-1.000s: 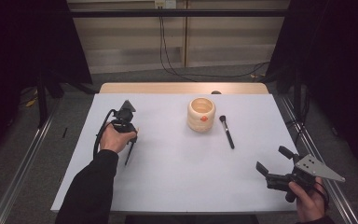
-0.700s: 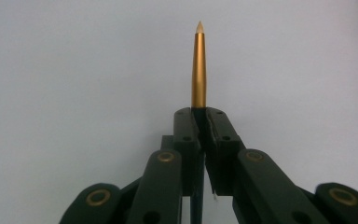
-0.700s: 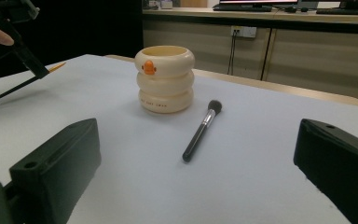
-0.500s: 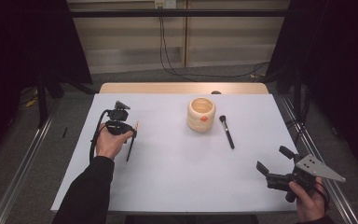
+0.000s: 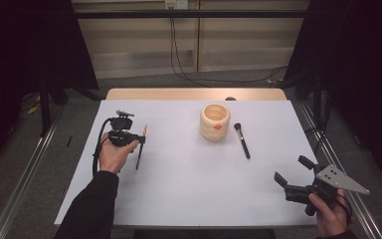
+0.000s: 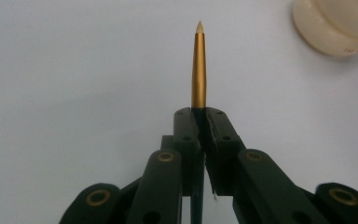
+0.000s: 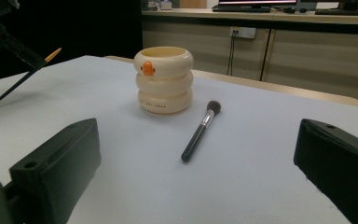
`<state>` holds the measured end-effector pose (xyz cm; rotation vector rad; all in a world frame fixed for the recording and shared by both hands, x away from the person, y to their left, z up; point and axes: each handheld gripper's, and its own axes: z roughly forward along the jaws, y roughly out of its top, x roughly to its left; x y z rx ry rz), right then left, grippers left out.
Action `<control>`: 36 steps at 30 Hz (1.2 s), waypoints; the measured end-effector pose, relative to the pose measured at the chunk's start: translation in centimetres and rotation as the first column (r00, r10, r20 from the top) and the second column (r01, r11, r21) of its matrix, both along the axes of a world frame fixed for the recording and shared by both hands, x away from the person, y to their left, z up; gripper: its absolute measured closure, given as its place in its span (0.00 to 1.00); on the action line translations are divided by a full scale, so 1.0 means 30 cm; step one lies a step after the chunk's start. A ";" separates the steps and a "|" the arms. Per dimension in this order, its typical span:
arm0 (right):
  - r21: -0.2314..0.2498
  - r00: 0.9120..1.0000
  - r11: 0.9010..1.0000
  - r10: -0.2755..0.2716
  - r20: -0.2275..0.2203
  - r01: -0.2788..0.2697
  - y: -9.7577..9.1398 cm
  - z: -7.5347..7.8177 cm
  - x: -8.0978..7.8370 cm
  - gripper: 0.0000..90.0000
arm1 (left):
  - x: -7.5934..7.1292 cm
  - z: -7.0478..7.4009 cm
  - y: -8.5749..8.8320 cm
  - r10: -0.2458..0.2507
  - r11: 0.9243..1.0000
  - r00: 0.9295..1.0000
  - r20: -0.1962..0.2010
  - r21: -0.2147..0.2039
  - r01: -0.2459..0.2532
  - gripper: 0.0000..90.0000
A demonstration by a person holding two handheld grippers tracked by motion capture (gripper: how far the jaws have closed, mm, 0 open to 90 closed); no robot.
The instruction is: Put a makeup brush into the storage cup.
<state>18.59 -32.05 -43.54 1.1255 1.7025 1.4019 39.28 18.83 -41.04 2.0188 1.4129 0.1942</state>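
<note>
At the left of the table (image 5: 179, 184) we see our left gripper (image 5: 140, 139), its jaws clamped on a thin brush (image 6: 198, 65). In the left gripper view the brush's gold ferrule and pale tip stick straight out past the closed jaws; in the right gripper view the dark handle trails down behind them, tilted and clear of the table. Right of it, well apart, stands the cream ringed cup (image 5: 214, 121), upright, with an orange mark on its side. Just beside the cup lies a black powder brush (image 5: 241, 140), flat on the table, bristles toward the far edge. At the near right corner our right gripper (image 5: 293, 171) hovers with its jaws wide apart, nothing between them.
</note>
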 end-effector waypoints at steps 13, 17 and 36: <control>0.000 1.000 1.000 -0.002 0.000 0.002 0.000 0.000 0.000 0.00 | -0.059 0.033 0.024 -0.015 0.997 0.983 0.182 -0.065 0.028 0.93; 0.001 1.000 1.000 -0.002 0.000 0.002 0.000 0.000 0.000 0.00 | -0.078 0.037 0.026 -0.019 0.996 0.975 0.222 -0.085 0.038 0.93; -0.004 1.000 1.000 0.004 0.005 -0.004 -0.001 0.001 -0.001 0.00 | -0.180 0.067 0.064 0.057 0.961 0.895 0.443 -0.268 0.071 0.93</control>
